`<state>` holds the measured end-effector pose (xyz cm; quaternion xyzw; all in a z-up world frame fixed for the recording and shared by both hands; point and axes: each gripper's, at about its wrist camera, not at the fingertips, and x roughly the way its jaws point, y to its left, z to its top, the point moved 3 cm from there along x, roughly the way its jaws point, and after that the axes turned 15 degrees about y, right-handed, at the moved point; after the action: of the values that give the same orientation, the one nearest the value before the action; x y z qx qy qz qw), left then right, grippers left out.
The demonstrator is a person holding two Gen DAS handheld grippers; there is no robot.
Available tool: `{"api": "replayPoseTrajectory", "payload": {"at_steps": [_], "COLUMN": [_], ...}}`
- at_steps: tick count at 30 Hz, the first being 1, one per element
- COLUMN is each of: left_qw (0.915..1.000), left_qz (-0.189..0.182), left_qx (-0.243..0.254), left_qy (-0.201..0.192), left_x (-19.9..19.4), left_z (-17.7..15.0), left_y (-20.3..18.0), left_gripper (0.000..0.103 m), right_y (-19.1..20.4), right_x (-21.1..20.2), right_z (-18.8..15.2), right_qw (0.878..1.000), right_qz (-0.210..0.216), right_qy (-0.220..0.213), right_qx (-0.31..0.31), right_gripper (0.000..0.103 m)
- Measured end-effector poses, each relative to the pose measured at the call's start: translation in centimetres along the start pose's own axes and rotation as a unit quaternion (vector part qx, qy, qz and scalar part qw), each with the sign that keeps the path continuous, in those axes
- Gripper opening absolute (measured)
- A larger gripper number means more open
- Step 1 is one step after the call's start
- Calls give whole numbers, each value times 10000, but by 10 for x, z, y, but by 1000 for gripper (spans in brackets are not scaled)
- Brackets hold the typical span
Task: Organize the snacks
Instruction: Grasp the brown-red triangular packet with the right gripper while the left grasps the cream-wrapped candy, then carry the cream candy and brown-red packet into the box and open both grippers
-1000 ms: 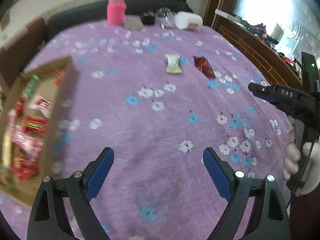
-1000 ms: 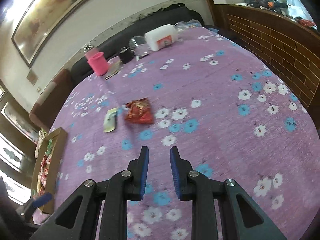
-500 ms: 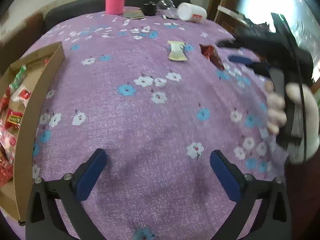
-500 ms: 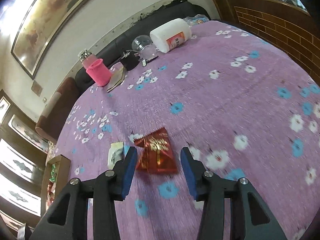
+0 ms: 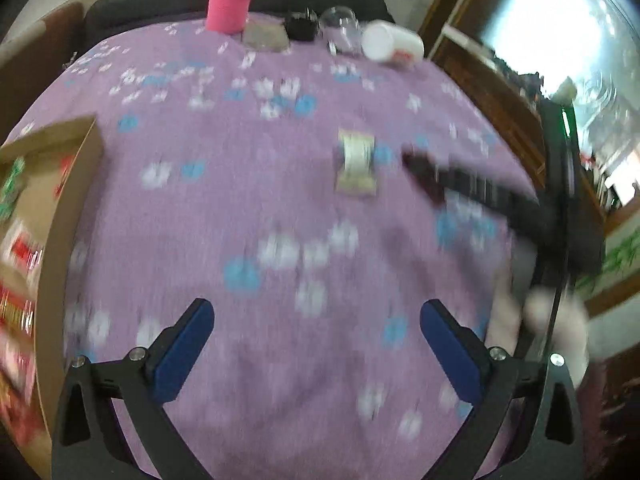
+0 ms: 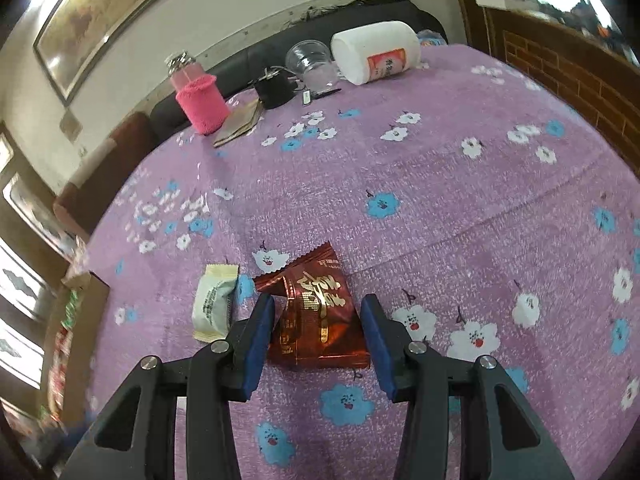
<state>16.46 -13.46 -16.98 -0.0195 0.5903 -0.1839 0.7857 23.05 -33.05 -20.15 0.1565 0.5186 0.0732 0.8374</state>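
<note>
In the right wrist view a red foil snack packet (image 6: 316, 312) lies flat on the purple flowered cloth (image 6: 440, 184). My right gripper (image 6: 317, 299) is open and straddles the packet, pads on either side without pressing it. A cream packet (image 6: 214, 304) lies just left of it. The left wrist view is blurred: my left gripper (image 5: 316, 320) is wide open over bare cloth, holding nothing. The cream packet (image 5: 356, 162) lies ahead of it. The right gripper (image 5: 480, 196) hides the red packet there. A cardboard box (image 5: 60, 216) with several snacks sits at the left.
Along the far edge stand a pink bottle (image 6: 202, 104), a black item (image 6: 274, 88), a clear cup (image 6: 310, 62) and a white container (image 6: 376, 54) on its side. A wooden sideboard (image 6: 560, 64) runs along the right. A person's hand (image 5: 516, 308) grips the right tool.
My right gripper opened and moved forward until its jaws came down around the red packet. My left gripper moved forward over the cloth toward the cream packet, still open.
</note>
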Motion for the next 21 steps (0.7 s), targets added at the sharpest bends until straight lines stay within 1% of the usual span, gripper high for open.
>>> {"api": "replayPoseTrajectory", "payload": {"at_steps": [2,4,5,6,7,9,11,14,15,17,18,19,21], "left_qw": [9999,9998,9998,9998,9998,9995,9983,9945,9937,9919,9911,9912,9920], "left_qz": [57,101,124,139,137,184,365,750,808,933,1004,994,948], "left_qx": [36,79,113,128,150,258,459,728,769,857,864,854,822], "left_qy": [-107,-122,-95,-55,-7,6,-39,-43,-35,-118,-159,-165,-162], "left_x": [5,11,18,23,30,41,50,66,69,70,69,69,66], "left_z": [27,46,57,65,71,84,93,102,104,105,105,106,104], "left_y": [-3,-7,-10,-12,-16,-22,-33,-44,-46,-49,-48,-47,-44], "left_gripper": [99,82,77,69,66,66,66,66,66,51,35,21,20], "right_y": [2,2,-1,-4,-8,-19,-32,-42,-43,-43,-43,-42,-40], "right_x": [0,0,-2,-3,-6,-12,-17,-20,-20,-21,-21,-21,-21], "right_z": [-1,-1,-1,-1,-1,1,2,4,5,5,5,6,6], "right_qw": [9999,9997,9998,9998,9997,9991,9988,9978,9976,9975,9976,9977,9980], "right_qz": [-126,-209,-196,-195,-228,-336,-196,-43,-16,-16,-12,-23,-66], "right_qy": [-34,-32,-26,-22,-32,-120,-141,-142,-147,-153,-166,-182,-199], "right_qx": [-89,-112,-71,-18,53,215,435,654,683,694,675,646,591], "right_gripper": [45,41,40,39,39,39,39,39,39,39,39,39,39]}}
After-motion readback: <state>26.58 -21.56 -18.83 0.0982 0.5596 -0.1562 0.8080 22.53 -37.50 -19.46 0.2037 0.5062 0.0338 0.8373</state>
